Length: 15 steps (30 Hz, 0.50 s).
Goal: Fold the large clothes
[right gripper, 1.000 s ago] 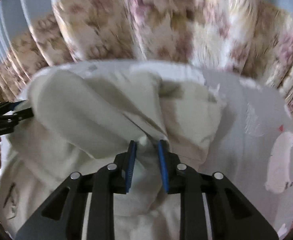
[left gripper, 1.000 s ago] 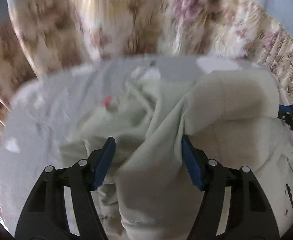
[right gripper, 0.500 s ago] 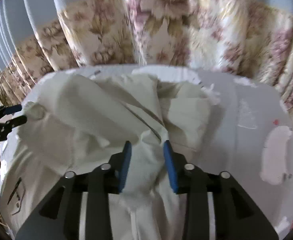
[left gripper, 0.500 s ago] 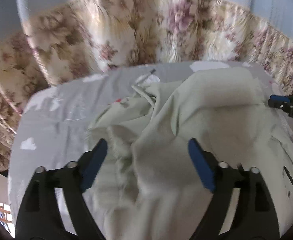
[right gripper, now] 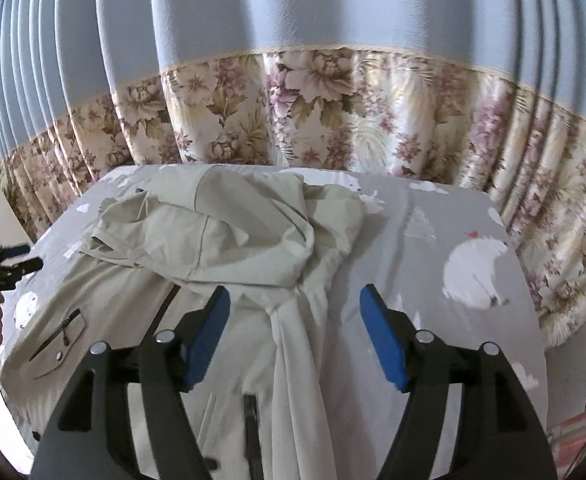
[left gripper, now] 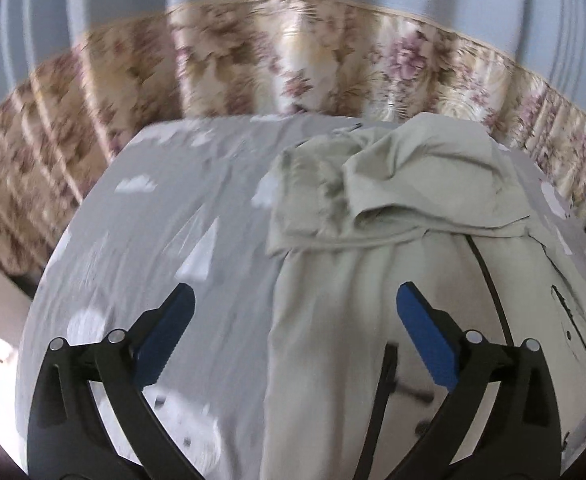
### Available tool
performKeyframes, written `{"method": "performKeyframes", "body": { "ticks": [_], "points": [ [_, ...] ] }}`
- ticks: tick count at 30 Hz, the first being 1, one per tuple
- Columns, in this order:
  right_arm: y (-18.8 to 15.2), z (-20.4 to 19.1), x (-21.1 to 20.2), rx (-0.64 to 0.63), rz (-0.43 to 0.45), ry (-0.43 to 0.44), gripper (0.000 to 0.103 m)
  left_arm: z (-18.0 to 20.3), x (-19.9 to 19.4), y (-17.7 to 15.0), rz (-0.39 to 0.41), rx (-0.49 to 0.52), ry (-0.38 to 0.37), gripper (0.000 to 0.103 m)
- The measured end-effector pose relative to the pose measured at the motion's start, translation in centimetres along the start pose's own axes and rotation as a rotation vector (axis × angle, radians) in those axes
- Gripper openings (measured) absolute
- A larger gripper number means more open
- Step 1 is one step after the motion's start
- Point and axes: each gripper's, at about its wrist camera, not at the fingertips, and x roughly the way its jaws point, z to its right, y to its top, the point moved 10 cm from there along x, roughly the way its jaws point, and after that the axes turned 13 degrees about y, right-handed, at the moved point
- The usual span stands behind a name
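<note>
Right wrist view shows the pale beige jacket (right gripper: 229, 240) lying on a bed (right gripper: 433, 248) covered by a grey sheet with white animal prints, its far part thrown back toward the near side in a loose, puffy fold, while the near body with a zip pocket (right gripper: 59, 338) lies flatter toward the left. The right hand-held gripper (right gripper: 293, 332) has just been opening and now stands released, its blue pads astride a raised ridge of cloth without pressing on it. In the left wrist view the left hand-held gripper (left gripper: 293, 340) has likewise just been opening and gapes wide, one pad above bare sheet and the other above the jacket (left gripper: 393, 208), gripping nothing. The fabric looks thin, soft and light, probably a smooth woven shell that slides over itself and holds no crease, so a fold likely springs or slumps unless laid down flat. Good places to take hold seem to be the doubled edges: the hem, a seam, or the corners of the folded-over flap, pinching both layers together. A floral curtain (right gripper: 333, 120) hangs behind the bed.
</note>
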Motion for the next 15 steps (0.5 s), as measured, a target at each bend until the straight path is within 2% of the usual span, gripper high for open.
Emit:
{"method": "performKeyframes", "body": {
  "ticks": [4,9,15],
  "points": [
    [-1.1,0.0,-2.5,0.013,0.042,-0.013,0.077,-3.2,-1.2,-2.0,-0.002,-0.061,0.046,0.100],
    [-2.5,-0.6,-3.7,0.020,0.060,-0.010,0.077,-4.8,-1.8,-4.1,-0.023,-0.121,0.028,0.100],
    [-4.8,-1.2,-4.6,-0.001,0.063,-0.056,0.077,-4.9,-2.8,-6.1,-0.021,-0.125,0.017,0.100]
  ]
}}
